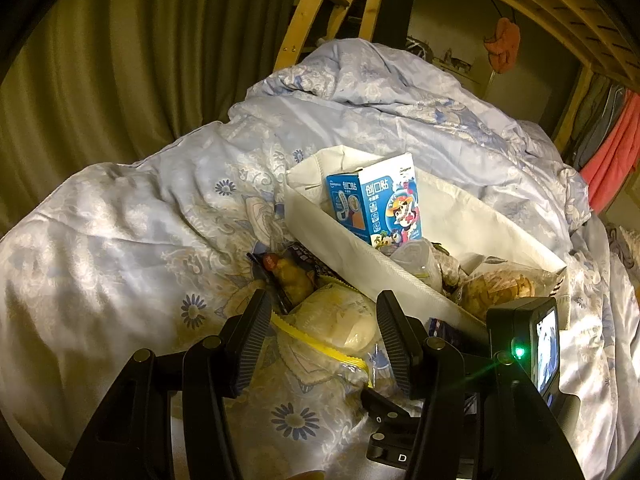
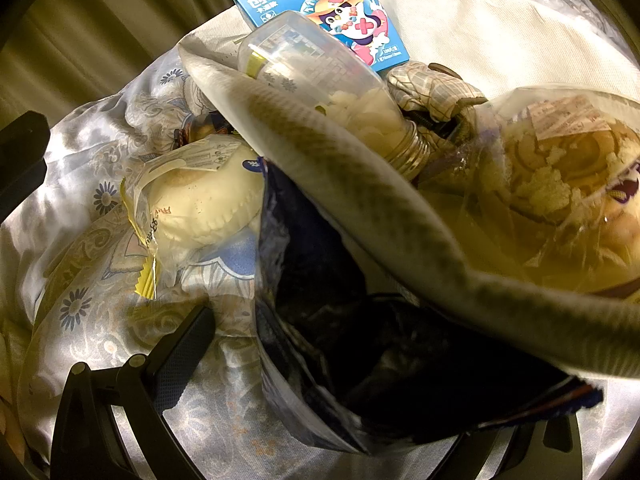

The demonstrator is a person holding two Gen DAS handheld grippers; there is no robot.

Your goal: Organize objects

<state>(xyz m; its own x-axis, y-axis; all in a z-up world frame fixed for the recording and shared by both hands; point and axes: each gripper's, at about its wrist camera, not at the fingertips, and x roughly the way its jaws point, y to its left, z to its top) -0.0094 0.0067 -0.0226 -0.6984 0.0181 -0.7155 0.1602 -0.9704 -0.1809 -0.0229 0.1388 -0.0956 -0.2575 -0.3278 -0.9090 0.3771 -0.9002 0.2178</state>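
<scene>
crinkly dark foil packet sits in the right gripper, seemingly clenched at 6 o'clock; tip it over the limp white fabric bin rim. the left gripper hangs released around a soft round wrapped bun. at 12 o'clock, 1 glossy blue box stands inside.

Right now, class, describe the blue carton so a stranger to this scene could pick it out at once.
Find the flowery pale-blue quilt that covers the bed, then the white fabric box sitting on it. The blue carton stands upright at the box's far end, behind a clear plastic bottle. It alone is stiff, bright blue and printed with a cartoon; its neighbours are soft, see-through food packets.
</scene>
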